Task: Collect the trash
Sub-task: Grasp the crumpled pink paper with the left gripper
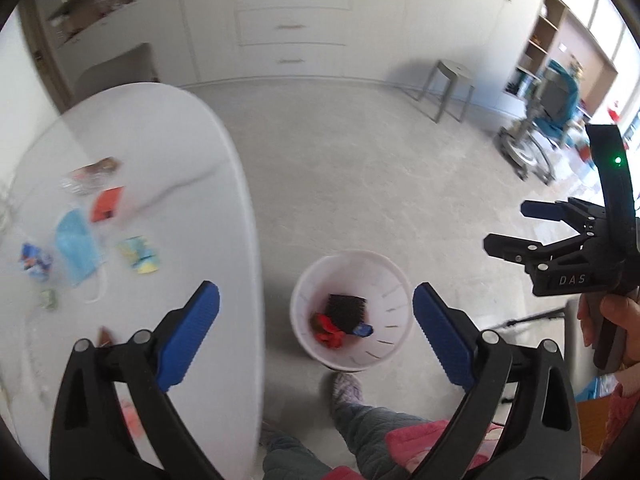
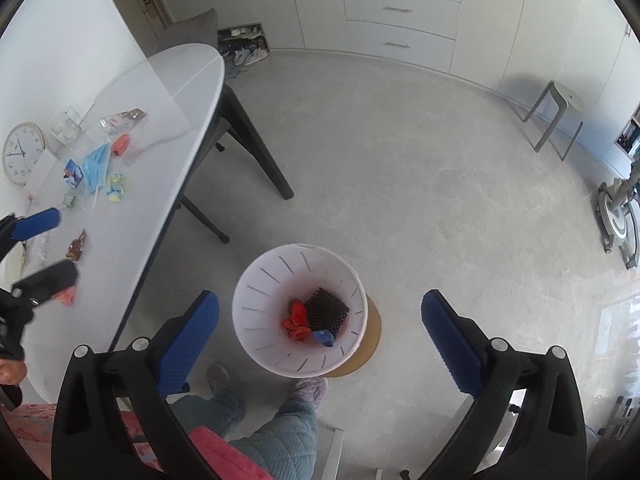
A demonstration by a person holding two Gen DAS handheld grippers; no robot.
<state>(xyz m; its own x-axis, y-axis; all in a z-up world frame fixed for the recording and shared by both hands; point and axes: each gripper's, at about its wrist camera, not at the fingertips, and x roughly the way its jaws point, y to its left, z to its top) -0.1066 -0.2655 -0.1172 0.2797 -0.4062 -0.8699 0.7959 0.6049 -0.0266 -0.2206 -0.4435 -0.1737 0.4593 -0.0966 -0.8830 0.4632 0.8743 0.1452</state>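
Both grippers spread wide and empty above the white bin (image 2: 299, 312) on the floor, remaining wrappers (image 2: 96, 168) strewn near the table (image 2: 132, 240) wall-side edge, nearer the left gripper (image 1: 316, 324) than the right gripper (image 2: 320, 332)

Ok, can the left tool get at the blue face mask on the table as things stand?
Probably yes. The left tool is open and empty, and the blue face mask lies flat on the white table with nothing over it; only small wrappers lie beside it.
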